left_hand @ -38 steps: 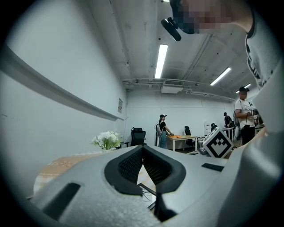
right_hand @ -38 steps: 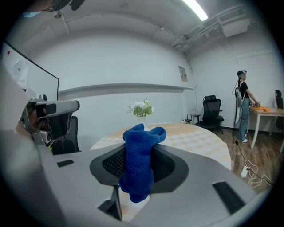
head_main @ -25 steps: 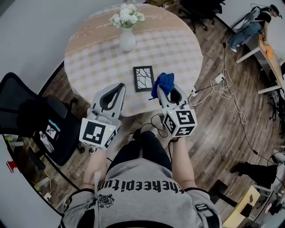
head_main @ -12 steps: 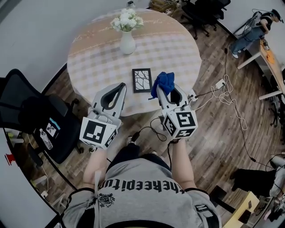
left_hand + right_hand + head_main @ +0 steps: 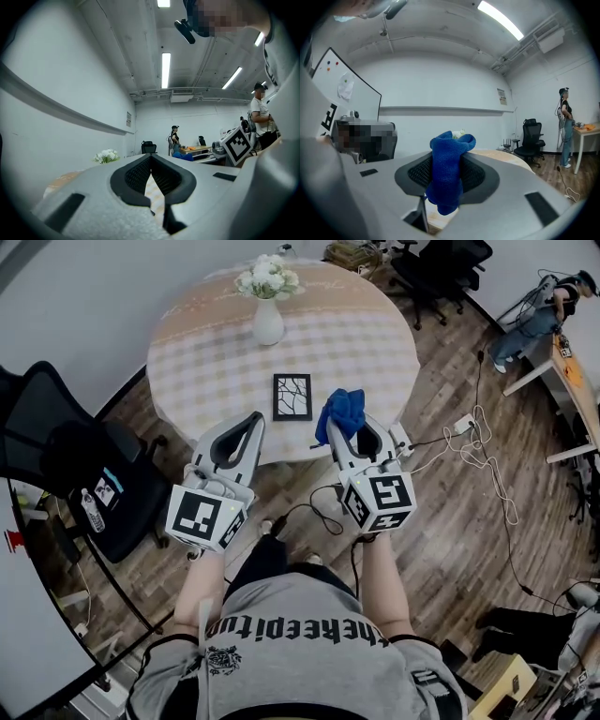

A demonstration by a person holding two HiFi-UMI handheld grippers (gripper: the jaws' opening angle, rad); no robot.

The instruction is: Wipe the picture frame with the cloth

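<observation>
Two grippers are out in front of you, close to your body. Your left gripper [image 5: 255, 420] is at 11 o'clock. Its jaws are pressed together with nothing in them. Your right gripper [image 5: 337, 430] is at 1 o'clock. Its jaws squeeze tight on the blue cloth [image 5: 343, 409], which sticks out in a soft bunch past the tips. The cloth looks light and floppy, so it will bend and fold when you push it. You hold it near the middle. That seems a good place, because a puffy bit is left free to rub with.

Next, at 12 o'clock, the picture frame [image 5: 292, 397] lies flat on the round table [image 5: 211, 367], near the edge closest to you. The cloth is just at the frame's 4 o'clock side. I cannot tell if it touches.

The frame looks small, thin and stiff, and it may slide on the checked table top when you rub. It may have glass, so press softly. Your empty left gripper could hold down one edge, I think.

Farther off, at 12 o'clock, a white vase [image 5: 268, 322] of flowers stands well apart from the frame. It could tip, so keep away.
</observation>
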